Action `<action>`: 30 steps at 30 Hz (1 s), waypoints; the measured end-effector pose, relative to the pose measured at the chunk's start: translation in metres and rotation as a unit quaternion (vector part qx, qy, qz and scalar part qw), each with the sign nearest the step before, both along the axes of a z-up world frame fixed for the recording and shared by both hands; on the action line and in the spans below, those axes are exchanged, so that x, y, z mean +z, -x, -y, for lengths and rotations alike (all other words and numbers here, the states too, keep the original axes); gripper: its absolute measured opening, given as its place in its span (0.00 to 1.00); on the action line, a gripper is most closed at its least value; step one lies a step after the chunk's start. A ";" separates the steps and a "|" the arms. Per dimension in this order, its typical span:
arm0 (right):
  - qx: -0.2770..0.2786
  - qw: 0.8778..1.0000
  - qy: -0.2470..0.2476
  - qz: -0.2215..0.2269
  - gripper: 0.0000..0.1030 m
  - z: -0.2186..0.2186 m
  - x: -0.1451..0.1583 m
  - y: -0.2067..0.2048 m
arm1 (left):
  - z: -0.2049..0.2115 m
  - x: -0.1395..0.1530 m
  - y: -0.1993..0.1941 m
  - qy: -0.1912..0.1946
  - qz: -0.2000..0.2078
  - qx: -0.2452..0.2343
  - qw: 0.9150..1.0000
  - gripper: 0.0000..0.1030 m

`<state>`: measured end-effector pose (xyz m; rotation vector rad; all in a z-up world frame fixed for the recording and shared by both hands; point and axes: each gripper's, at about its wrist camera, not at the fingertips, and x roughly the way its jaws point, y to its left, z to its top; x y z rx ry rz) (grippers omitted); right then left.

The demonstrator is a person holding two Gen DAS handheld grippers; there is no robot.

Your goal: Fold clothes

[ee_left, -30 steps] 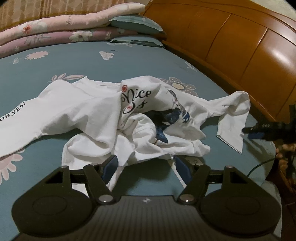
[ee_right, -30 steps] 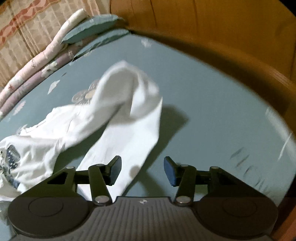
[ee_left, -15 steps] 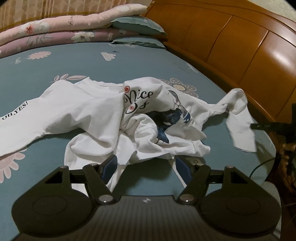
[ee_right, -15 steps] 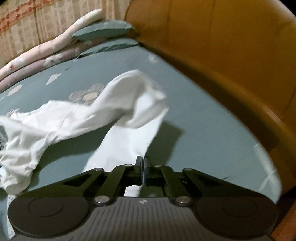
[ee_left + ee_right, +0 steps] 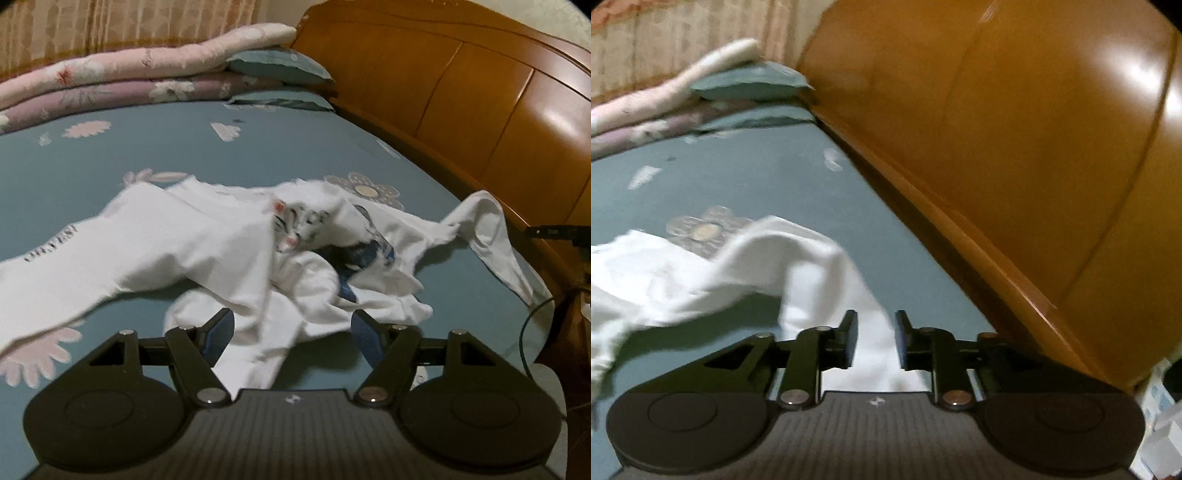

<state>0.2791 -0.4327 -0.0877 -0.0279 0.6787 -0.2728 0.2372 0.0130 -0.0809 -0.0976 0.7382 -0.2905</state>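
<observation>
The left gripper [image 5: 291,334] sits at the bottom centre of the left wrist view with its jaws spread wide. White cloth lies below and between the blue pads [image 5: 220,330], but neither pad presses on it. That cloth is a crumpled white T-shirt [image 5: 207,254] heaped across the middle of the frame, its blue and black print [image 5: 364,251] partly buried in folds just right of centre. A long white panel with a blurred line of black lettering [image 5: 51,243] runs out to the left edge. One sleeve [image 5: 491,236] trails toward the right of the frame, near the bed's wooden side.

The shirt rests on a teal bedsheet [image 5: 147,155] patterned with pale flowers. At the upper left, folded pink and mauve quilts [image 5: 129,77] are stacked, with teal pillows [image 5: 277,68] beside them at the top centre. A polished wooden headboard [image 5: 480,92] fills the upper right.

In the right wrist view the right gripper [image 5: 875,338] is at the bottom centre, its jaws opening with a narrow gap between them. White fabric shows through that gap and behind it, yet the pads do not clamp it. This sleeve [image 5: 812,266] rises in a blurred hump toward the centre left, then runs off the left edge. The teal sheet [image 5: 757,184] lies behind it, and the headboard [image 5: 1015,147] covers the right half.
</observation>
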 end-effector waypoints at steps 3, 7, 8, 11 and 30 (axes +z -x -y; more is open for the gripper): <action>0.055 0.998 -0.009 0.005 0.39 -0.025 0.006 -0.004 | -0.019 0.007 -0.003 0.000 0.009 0.011 1.000 0.69; 0.139 0.990 -0.022 0.001 0.39 -0.067 0.010 -0.016 | -0.047 0.015 -0.014 -0.008 0.019 0.034 0.999 0.65; 0.157 0.987 -0.027 -0.001 0.40 -0.077 0.010 -0.022 | -0.054 0.015 -0.018 -0.006 0.018 0.039 0.999 0.64; 0.198 0.979 -0.045 -0.011 0.40 -0.106 0.007 -0.035 | -0.076 0.013 -0.032 0.017 0.000 0.057 0.998 0.62; 0.253 0.958 -0.131 -0.019 0.55 -0.154 -0.021 -0.029 | -0.148 -0.056 -0.092 0.294 -0.056 0.119 0.947 0.66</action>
